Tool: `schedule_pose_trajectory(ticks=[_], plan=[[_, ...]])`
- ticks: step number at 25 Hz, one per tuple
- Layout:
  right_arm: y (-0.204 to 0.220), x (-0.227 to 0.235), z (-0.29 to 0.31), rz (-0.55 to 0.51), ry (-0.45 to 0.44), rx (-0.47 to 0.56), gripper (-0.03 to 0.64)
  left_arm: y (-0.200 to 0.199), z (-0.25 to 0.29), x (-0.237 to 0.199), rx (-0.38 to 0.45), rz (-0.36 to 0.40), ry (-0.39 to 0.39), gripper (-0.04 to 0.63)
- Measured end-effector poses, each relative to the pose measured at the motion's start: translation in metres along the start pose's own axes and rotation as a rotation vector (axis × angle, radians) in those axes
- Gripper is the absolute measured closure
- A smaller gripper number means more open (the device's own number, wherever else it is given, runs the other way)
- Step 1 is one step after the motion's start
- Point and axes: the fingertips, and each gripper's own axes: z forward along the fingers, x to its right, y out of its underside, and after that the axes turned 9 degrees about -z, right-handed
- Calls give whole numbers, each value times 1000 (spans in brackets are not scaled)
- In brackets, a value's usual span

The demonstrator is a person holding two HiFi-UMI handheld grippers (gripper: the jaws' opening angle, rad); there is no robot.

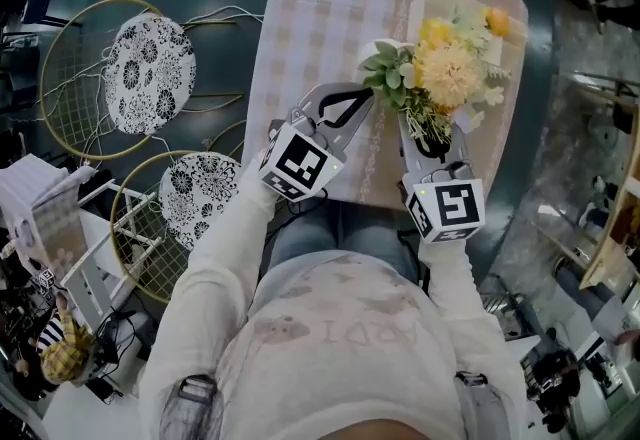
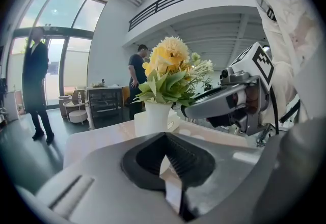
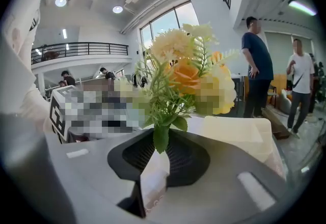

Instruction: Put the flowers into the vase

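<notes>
On the desk (image 1: 300, 48), checked cloth, largest item listed, stood or lay everything below. Cream tray (image 1: 428, 3): lay at the far right corner, just behind the blooms. Flowers (image 1: 448, 68): one bunch with yellow, orange and cream heads and green leaves, upright over the desk's right half, between the tray and the person. They were gripped low on the stems, likely so that the heads were not crushed and the ends could be steered downward. Vase (image 2: 153, 118): white, flared rim, upright on the desk. In the left gripper view leaves spilled over its rim, so the bunch was judged to be at its mouth, though how deep the stems sat could not be told. Right tongs (image 1: 428, 133): closed on the flower stems, one leaf hanging between the pads. Left tongs (image 1: 345, 110): closed on nothing and pointed at the vase from just beside it, probably placed to steady it if it tipped.
</notes>
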Motion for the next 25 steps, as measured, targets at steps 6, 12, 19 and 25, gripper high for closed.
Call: schedule_pose_trajectory(ticks=[6,12,19,25], plan=[[17,6,12,44,0,-11,515,3,-13,15,4,7,-13,595],[11,-5,5,3,-32,28,591,5,-26,28,19,18,-24,594],[-14,-39,-23,-65,-134,82,591,-22,-42,47,86,6,-15,595],[-73,-58,-64,-117,-194,213,591,-82,-69,69,178,-26,38,595]])
